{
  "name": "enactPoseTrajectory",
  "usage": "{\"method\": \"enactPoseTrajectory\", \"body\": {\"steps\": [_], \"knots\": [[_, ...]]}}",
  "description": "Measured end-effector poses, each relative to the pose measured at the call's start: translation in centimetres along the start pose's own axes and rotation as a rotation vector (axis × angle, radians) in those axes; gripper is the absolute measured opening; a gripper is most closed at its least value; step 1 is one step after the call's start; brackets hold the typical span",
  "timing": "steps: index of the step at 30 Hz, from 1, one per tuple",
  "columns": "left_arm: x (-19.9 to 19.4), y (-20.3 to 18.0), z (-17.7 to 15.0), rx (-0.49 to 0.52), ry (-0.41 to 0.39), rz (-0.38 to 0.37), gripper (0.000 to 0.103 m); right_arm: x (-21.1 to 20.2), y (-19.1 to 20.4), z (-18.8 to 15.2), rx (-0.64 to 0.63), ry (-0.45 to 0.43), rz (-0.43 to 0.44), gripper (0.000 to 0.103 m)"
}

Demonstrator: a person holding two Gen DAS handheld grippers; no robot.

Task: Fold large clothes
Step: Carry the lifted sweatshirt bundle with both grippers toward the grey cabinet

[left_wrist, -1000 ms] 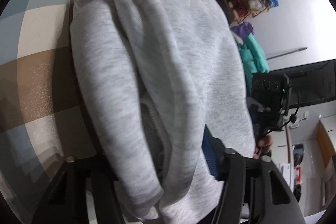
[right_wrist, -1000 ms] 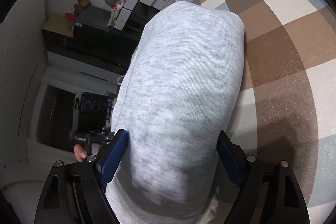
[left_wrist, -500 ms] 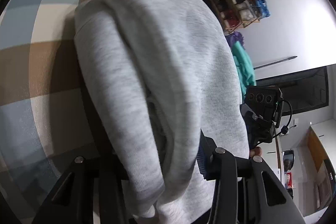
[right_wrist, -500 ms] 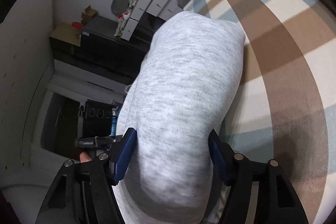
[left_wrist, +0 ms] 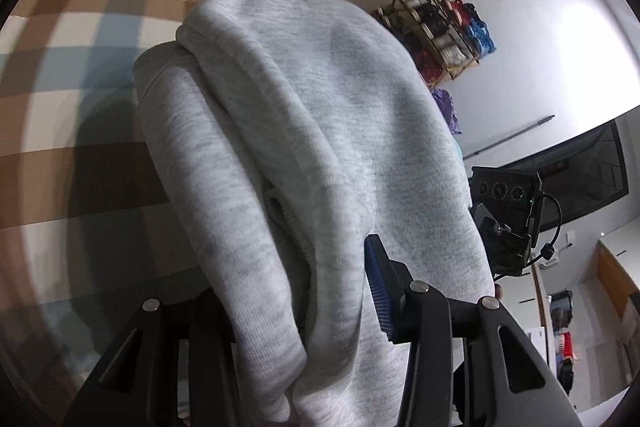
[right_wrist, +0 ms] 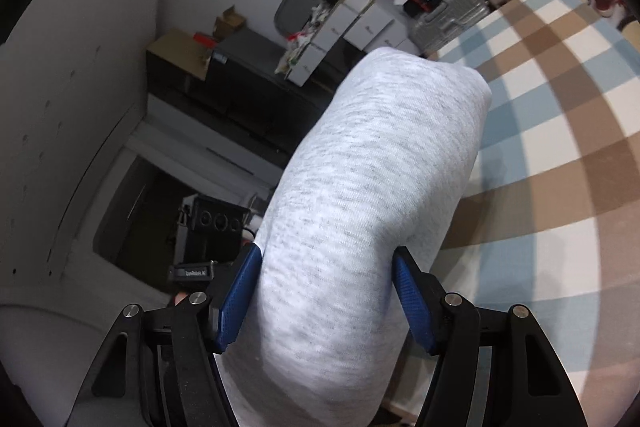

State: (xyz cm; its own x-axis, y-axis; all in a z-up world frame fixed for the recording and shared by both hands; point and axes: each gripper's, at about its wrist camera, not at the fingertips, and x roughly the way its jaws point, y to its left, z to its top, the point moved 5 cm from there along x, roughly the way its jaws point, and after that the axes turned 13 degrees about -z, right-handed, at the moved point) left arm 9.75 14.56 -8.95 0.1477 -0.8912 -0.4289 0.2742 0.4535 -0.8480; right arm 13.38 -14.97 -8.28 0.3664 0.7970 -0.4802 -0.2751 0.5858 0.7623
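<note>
Pinching the grey sweatshirt (right_wrist: 360, 211), each tool (right_wrist: 326, 297) (left_wrist: 296, 291) stands part-closed.

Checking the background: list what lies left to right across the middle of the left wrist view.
Checked cloth → grey sweatshirt → the other claw's camera unit → white wall.

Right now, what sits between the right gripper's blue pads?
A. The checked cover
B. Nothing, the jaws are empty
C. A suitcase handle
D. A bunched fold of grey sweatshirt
D: in the right wrist view the right gripper has both blue pads pressed against a thick roll of the grey sweatshirt, lifted above the checked cover.
</note>
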Motion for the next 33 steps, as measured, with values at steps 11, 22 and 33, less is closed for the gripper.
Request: {"method": "enactPoseTrajectory", "body": {"steps": [11,22,33], "knots": [[0.4,9.2,-2.6,-0.147,-0.017,0.134,0.038,9.2,-1.1,-1.8,0.029,0.146,-0.066,0.065],[0.9,10.4,-3.8,-0.194,0.037,0.028,0.042,13.3,-6.0,-3.5,0.131,0.276,-0.092,0.074],[-2.1,3.4,-1.9,-0.071,-0.023,-0.003,0.039,8.8,-0.5,-1.1,0.007,0.139,0.013,0.057]]}}
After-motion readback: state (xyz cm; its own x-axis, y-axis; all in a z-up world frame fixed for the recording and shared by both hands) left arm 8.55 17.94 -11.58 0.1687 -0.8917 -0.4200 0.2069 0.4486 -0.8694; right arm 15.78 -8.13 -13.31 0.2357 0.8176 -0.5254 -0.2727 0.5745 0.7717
